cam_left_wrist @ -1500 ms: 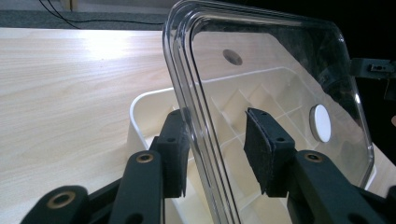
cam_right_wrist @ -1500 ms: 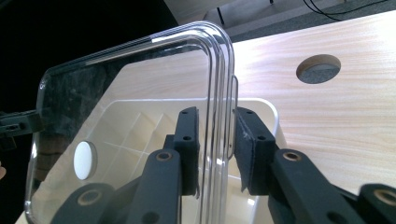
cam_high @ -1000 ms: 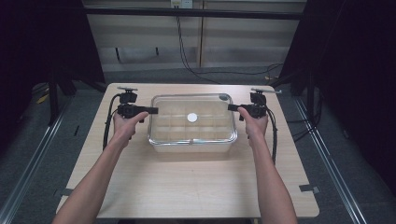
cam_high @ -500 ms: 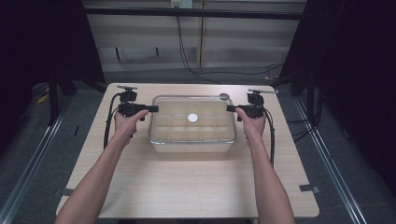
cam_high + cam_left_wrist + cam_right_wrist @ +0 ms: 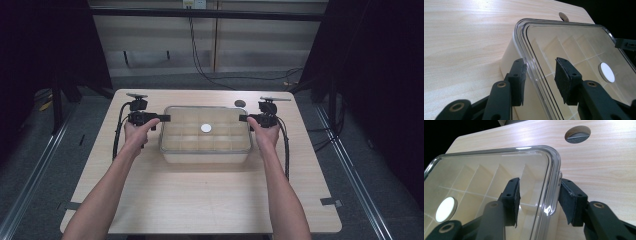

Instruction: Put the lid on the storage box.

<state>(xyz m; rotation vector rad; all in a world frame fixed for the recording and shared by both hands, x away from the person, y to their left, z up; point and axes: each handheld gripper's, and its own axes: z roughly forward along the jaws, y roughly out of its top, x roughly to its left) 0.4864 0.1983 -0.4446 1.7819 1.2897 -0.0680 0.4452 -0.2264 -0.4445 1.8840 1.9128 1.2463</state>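
While both hand-held grippers straddle the lid's rims | right hand-held gripper (image 5: 537, 200) jaws just opened, freeing the clear lid (image 5: 205, 129) | left hand-held gripper (image 5: 540, 80) open too | lid rests on the box (image 5: 205, 157), mid-desk (image 5: 200, 200).

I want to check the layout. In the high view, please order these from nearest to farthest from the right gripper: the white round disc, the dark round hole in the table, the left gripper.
From the right gripper:
1. Dark round hole, just behind it, near the table's far edge.
2. White round disc, on the middle of the clear lid.
3. Left gripper, at the box's opposite side.
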